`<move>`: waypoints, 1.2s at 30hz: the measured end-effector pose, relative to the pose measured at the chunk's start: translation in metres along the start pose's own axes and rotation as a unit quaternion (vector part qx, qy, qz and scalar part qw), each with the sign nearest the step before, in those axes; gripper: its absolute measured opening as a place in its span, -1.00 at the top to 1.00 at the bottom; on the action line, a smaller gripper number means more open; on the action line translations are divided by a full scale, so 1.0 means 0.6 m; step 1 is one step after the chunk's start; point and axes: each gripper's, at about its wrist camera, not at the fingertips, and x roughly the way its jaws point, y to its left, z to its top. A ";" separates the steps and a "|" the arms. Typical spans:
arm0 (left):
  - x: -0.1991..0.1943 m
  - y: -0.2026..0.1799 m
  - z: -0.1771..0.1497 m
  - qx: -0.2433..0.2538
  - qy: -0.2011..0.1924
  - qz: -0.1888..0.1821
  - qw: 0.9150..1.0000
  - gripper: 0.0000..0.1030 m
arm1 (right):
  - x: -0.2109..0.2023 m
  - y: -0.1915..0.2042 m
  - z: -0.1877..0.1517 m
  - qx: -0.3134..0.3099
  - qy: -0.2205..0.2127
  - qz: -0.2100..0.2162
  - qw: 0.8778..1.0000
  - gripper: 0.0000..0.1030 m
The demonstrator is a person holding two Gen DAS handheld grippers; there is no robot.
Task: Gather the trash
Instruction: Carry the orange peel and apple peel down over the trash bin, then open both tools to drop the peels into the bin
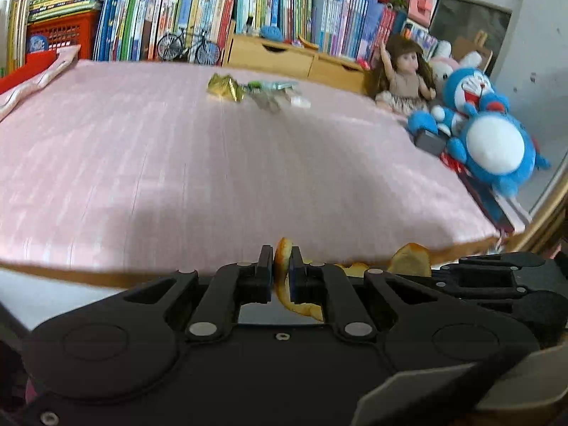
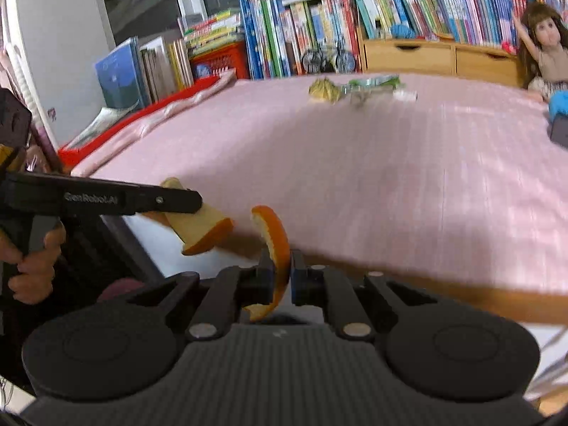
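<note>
You carry orange peel off the pink-covered table (image 1: 177,163): one strip (image 1: 282,262) pinched in your left gripper (image 1: 282,273) at lower centre, another curl (image 2: 275,241) clamped in your right gripper (image 2: 282,277). Wrappers (image 1: 255,90) wait at upper centre, uncollected.

Far wrappers (image 1: 255,90) blurred; doll (image 2: 545,48) cut off at edge

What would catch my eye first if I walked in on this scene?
Probably the orange peel: the left gripper pinches one strip and the right gripper another, both at the near edge of the pink-covered table. Next, the shiny wrappers lying at its far side, and the big blue plush cat beside a doll on the right, before a wall of books.
</note>
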 end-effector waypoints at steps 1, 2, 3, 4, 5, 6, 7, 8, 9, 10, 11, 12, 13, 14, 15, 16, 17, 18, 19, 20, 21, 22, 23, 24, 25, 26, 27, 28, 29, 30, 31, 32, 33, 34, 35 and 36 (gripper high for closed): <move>-0.003 -0.001 -0.010 0.000 0.005 0.002 1.000 0.84 | 0.002 0.002 -0.009 0.002 0.006 -0.001 1.000 0.77; -0.005 -0.002 -0.024 0.000 0.013 0.003 1.000 0.84 | 0.006 0.004 -0.020 0.004 0.014 -0.003 1.000 0.77; -0.006 -0.003 -0.038 -0.001 0.022 0.004 1.000 0.84 | 0.011 0.005 -0.032 0.008 0.023 -0.003 1.000 0.77; -0.005 -0.003 -0.049 -0.002 0.032 0.005 0.999 0.84 | 0.017 0.006 -0.042 0.012 0.033 -0.002 0.999 0.77; -0.001 -0.003 -0.063 -0.002 0.043 0.007 0.999 0.84 | 0.022 0.008 -0.052 0.015 0.041 -0.001 0.999 0.77; 0.003 -0.002 -0.077 -0.005 0.053 0.014 0.998 0.84 | 0.029 0.010 -0.064 0.018 0.051 -0.001 0.999 0.77; 0.009 -0.001 -0.088 -0.008 0.063 0.021 0.998 0.84 | 0.035 0.011 -0.073 0.021 0.059 -0.001 0.998 0.77; 0.016 0.001 -0.100 -0.010 0.075 0.026 0.997 0.84 | 0.041 0.013 -0.083 0.024 0.068 -0.002 0.997 0.77; 0.022 0.004 -0.110 -0.015 0.088 0.031 0.996 0.84 | 0.047 0.015 -0.092 0.026 0.076 -0.003 0.997 0.77; 0.027 0.006 -0.120 -0.020 0.098 0.034 0.994 0.84 | 0.052 0.016 -0.100 0.026 0.083 -0.006 0.996 0.77; 0.031 0.008 -0.129 -0.023 0.108 0.036 0.993 0.84 | 0.056 0.017 -0.105 0.026 0.088 -0.008 0.996 0.77; 0.035 0.010 -0.136 -0.022 0.115 0.038 0.992 0.84 | 0.060 0.018 -0.110 0.027 0.093 -0.010 0.995 0.77; 0.038 0.009 -0.143 -0.018 0.123 0.043 0.991 0.83 | 0.061 0.017 -0.115 0.029 0.096 -0.009 0.995 0.76; 0.040 0.008 -0.148 -0.014 0.128 0.046 0.991 0.83 | 0.063 0.016 -0.118 0.032 0.100 -0.009 0.994 0.76; 0.041 0.008 -0.153 -0.010 0.133 0.048 0.990 0.82 | 0.064 0.017 -0.120 0.034 0.101 -0.009 0.994 0.76; 0.042 0.007 -0.157 -0.007 0.137 0.047 0.989 0.81 | 0.066 0.016 -0.121 0.035 0.103 -0.009 0.994 0.75; 0.043 0.006 -0.162 -0.005 0.141 0.046 0.989 0.81 | 0.067 0.015 -0.123 0.037 0.105 -0.008 0.994 0.74; 0.043 0.006 -0.167 -0.004 0.145 0.045 0.988 0.80 | 0.068 0.013 -0.123 0.039 0.107 -0.008 0.993 0.74; 0.044 0.005 -0.171 -0.003 0.150 0.044 0.988 0.79 | 0.069 0.012 -0.127 0.042 0.110 -0.008 0.993 0.73; 0.047 0.004 -0.171 -0.001 0.154 0.045 0.987 0.79 | 0.071 0.012 -0.129 0.043 0.112 -0.008 0.993 0.73; 0.048 0.004 -0.175 0.001 0.158 0.045 0.986 0.79 | 0.072 0.013 -0.132 0.044 0.115 -0.007 0.992 0.73; 0.049 0.003 -0.177 0.003 0.161 0.045 0.986 0.79 | 0.074 0.013 -0.132 0.045 0.116 -0.007 0.992 0.73; 0.051 0.003 -0.177 0.004 0.163 0.045 0.986 0.78 | 0.075 0.014 -0.134 0.046 0.118 -0.007 0.992 0.73; 0.052 0.003 -0.178 0.005 0.164 0.044 0.985 0.77 | 0.076 0.014 -0.135 0.047 0.119 -0.007 0.992 0.73; 0.051 0.004 -0.181 0.006 0.166 0.044 0.985 0.76 | 0.076 0.015 -0.136 0.048 0.119 -0.007 0.992 0.72; 0.054 0.004 -0.179 0.007 0.167 0.044 0.985 0.76 | 0.077 0.015 -0.136 0.049 0.119 -0.007 0.992 0.71; 0.057 0.000 -0.177 0.008 0.168 0.046 0.985 0.73 | 0.077 0.014 -0.137 0.050 0.119 -0.007 0.992 0.71; 0.057 0.001 -0.178 0.011 0.169 0.048 0.984 0.68 | 0.077 0.014 -0.137 0.051 0.119 -0.007 0.992 0.71; 0.064 0.000 -0.172 0.013 0.171 0.049 0.984 0.65 | 0.077 0.015 -0.138 0.053 0.118 -0.007 0.992 0.70; 0.065 -0.003 -0.173 0.014 0.171 0.050 0.984 0.60 | 0.077 0.015 -0.138 0.053 0.119 -0.007 0.991 0.70; 0.065 -0.002 -0.173 0.014 0.172 0.052 0.984 0.57 | 0.078 0.015 -0.138 0.053 0.119 -0.007 0.991 0.69; 0.066 -0.005 -0.172 0.015 0.172 0.053 0.984 0.56 | 0.078 0.016 -0.138 0.054 0.120 -0.007 0.991 0.69; 0.069 -0.008 -0.171 0.016 0.170 0.054 0.984 0.50 | 0.078 0.016 -0.138 0.054 0.120 -0.007 0.991 0.68; 0.070 -0.009 -0.169 0.017 0.169 0.054 0.984 0.42 | 0.078 0.016 -0.138 0.054 0.119 -0.006 0.991 0.68; 0.069 -0.012 -0.169 0.018 0.167 0.055 0.984 0.37 | 0.078 0.017 -0.137 0.054 0.119 -0.005 0.991 0.66; 0.069 -0.014 -0.169 0.020 0.165 0.056 0.984 0.29 | 0.078 0.016 -0.136 0.053 0.119 -0.006 0.992 0.66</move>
